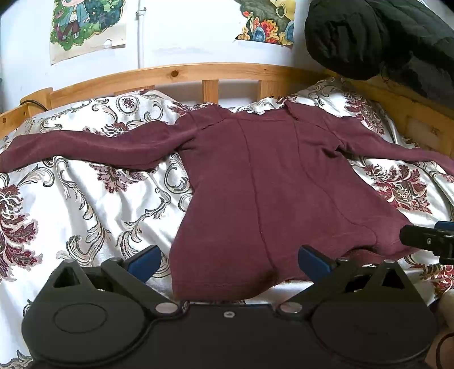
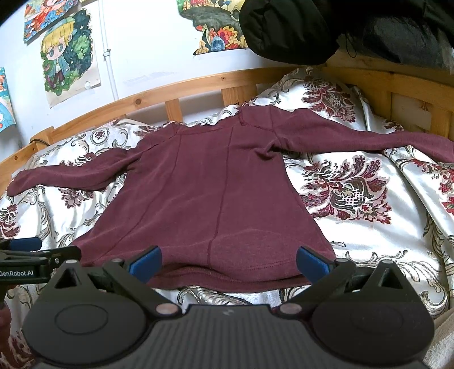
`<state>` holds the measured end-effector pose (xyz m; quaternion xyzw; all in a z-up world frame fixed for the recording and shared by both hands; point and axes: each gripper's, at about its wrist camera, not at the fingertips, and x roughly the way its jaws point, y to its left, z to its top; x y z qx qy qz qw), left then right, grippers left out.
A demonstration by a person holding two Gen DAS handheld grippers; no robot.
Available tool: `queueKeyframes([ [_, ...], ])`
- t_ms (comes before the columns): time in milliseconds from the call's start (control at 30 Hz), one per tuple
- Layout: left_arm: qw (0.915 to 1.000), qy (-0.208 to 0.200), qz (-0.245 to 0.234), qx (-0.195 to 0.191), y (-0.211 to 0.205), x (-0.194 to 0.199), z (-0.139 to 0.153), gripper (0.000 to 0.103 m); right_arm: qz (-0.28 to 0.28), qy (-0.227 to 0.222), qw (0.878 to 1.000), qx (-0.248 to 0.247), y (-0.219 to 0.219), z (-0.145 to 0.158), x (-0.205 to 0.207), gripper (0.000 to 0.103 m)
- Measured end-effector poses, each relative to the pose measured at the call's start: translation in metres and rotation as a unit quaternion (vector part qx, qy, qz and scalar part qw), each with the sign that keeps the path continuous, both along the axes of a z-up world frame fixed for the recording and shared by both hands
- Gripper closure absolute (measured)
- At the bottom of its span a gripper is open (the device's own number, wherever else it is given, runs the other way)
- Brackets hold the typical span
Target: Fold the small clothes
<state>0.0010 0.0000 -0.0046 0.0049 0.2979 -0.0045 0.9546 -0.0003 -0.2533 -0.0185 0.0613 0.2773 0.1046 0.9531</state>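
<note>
Currently: maroon top [image 1: 255, 176] spread flat on bed [image 1: 85, 198] for folding; left tool [image 1: 228, 262] and right tool [image 2: 228, 262] at its hem, both wide open, empty.

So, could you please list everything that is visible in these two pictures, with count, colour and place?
top: 1, dark red, long sleeves, spread flat on the middle of the bed, hem toward the cameras
bedspread: 1, white with dark red flower pattern, under the top
bed rail: 1, light wood, along the wall behind the bed
posters: several, colourful drawings, on the white wall
pipe: 1, white, running down the wall
jacket: 1, black, padded, hanging at the upper right
left gripper: 1, black with blue fingers, open, at the hem's left part
right gripper: 1, black with blue fingers, open, at the hem's right part
</note>
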Motion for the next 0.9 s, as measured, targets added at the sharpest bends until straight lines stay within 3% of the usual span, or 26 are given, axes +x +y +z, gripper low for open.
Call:
queueKeyframes([
  [900, 1.0, 0.002, 0.0, 0.0, -0.0004, 0.0007, 0.0006, 0.001, 0.0, 0.005, 1.0, 0.0, -0.0011, 0.0, 0.0018, 0.0],
])
